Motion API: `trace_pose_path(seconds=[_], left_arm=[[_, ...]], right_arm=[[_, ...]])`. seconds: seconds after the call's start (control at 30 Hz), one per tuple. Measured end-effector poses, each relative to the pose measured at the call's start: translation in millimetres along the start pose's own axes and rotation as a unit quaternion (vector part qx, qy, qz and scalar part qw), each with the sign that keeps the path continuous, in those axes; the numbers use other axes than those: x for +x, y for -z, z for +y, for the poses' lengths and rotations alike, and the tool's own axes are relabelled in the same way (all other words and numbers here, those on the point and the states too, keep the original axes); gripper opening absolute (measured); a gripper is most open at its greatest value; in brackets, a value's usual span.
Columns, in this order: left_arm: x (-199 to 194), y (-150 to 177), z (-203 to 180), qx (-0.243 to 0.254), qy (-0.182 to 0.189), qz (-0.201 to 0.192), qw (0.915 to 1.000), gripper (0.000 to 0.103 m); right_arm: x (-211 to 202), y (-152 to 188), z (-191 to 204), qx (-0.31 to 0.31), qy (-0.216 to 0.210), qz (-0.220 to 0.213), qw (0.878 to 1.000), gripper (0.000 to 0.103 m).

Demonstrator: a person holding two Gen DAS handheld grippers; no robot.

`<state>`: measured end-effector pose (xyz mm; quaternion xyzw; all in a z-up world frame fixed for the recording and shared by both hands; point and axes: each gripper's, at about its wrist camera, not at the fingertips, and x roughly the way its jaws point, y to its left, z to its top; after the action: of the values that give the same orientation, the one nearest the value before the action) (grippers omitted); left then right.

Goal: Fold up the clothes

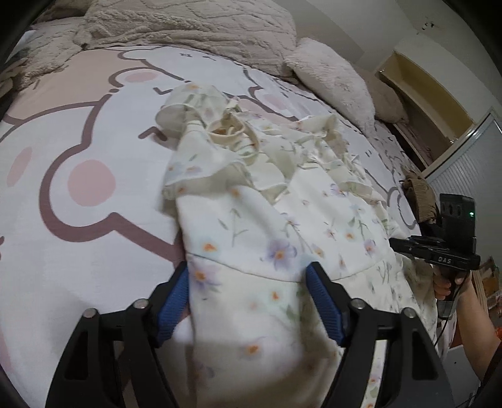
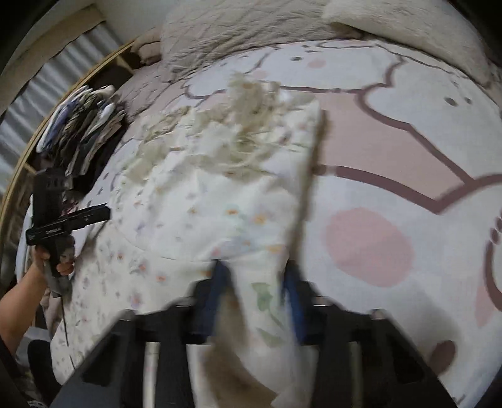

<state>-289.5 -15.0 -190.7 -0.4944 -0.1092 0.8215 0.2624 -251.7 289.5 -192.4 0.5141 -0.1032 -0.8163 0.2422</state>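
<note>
The floral dress (image 1: 251, 238) lies spread on the bed (image 1: 78, 150), its cream skirt nearest and its ruffled bodice and straps farther up the cartoon-print sheet. The left tool (image 1: 248, 276) has a fold of the skirt between its blue pads (image 1: 175, 301) – the jaws stand wide, and whether they press the cloth I cannot tell. The right tool (image 2: 255, 282) is blurred, its jaws drawn in on a bunched ridge of the same skirt. Beyond the dress – a fluffy cushion (image 1: 335, 78) and a textured beige blanket (image 1: 194, 22) at the head of the bed. A pile of dark clothes (image 2: 84, 125) sits at the bed's far edge.
</note>
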Motion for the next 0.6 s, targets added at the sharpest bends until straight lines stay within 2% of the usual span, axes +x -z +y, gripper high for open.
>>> trace_pose_path(seconds=[0.07,0.13,0.23,0.3,0.37,0.43,0.6], left_arm=[[0.8,0.4,-0.9,-0.002,0.015,0.0,0.9999,0.079],[1.8,0.1,-2.6,-0.006,0.034,0.003,0.9994,0.079],[6.4,-1.8,-11.9,-0.001,0.052,0.015,0.9985,0.079],[13.1,-3.7,-25.1,0.018,0.056,0.027,0.9979,0.079],[22.6,-6.9,-33.2,0.025,0.054,0.039,0.9975,0.081],[27.1,-11.3,-33.9,0.02,0.057,0.045,0.9971,0.087],[25.4,-19.7,-28.8,0.0,0.066,0.055,0.9963,0.088]], right_arm=[[-9.4,3.9,8.2,-0.007,-0.013,-0.024,1.0,0.006],[-33.2,9.9,-3.5,0.029,-0.03,-0.074,0.996,0.006],[-62.5,23.1,-33.0,0.104,-0.049,-0.134,0.984,0.005],[-71.6,33.8,-48.6,0.138,-0.045,-0.146,0.979,0.005],[-75.0,41.6,-54.3,0.147,-0.04,-0.145,0.978,0.005],[-74.7,44.5,-53.0,0.151,-0.039,-0.143,0.977,0.005],[-77.1,47.2,-61.6,0.17,-0.03,-0.154,0.973,0.005]])
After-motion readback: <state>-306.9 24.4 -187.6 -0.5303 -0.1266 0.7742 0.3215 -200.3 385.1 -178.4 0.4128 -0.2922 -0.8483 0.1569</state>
